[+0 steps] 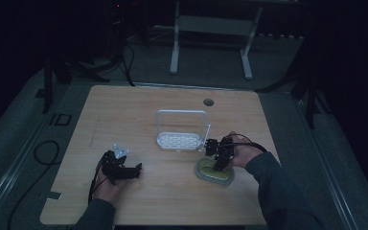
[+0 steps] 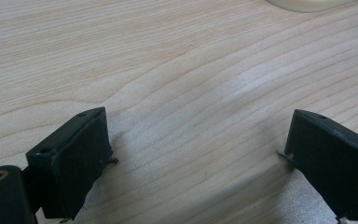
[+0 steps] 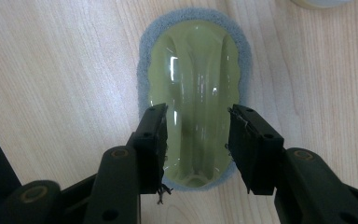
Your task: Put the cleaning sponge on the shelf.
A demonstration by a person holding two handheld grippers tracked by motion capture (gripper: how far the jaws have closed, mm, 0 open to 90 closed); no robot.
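From the high view, a green scrubber point(image 1: 214, 170) with a grey foam base lies on the wooden worktop point(image 1: 139, 115), just in front of and to the right of a white wire rack point(image 1: 182, 130). The right tool point(image 1: 217, 163) points down onto the scrubber; the left tool point(image 1: 135, 170) hovers well to the left of the rack, in front of it.

In the left gripper view, the left tool point(image 2: 196, 154) stands wide open over bare wood.

In the right gripper view, the right tool point(image 3: 196, 135) straddles the scrubber's point(image 3: 196, 79) glossy green grip (jaws on either flank); whether the pads press on it I cannot tell.
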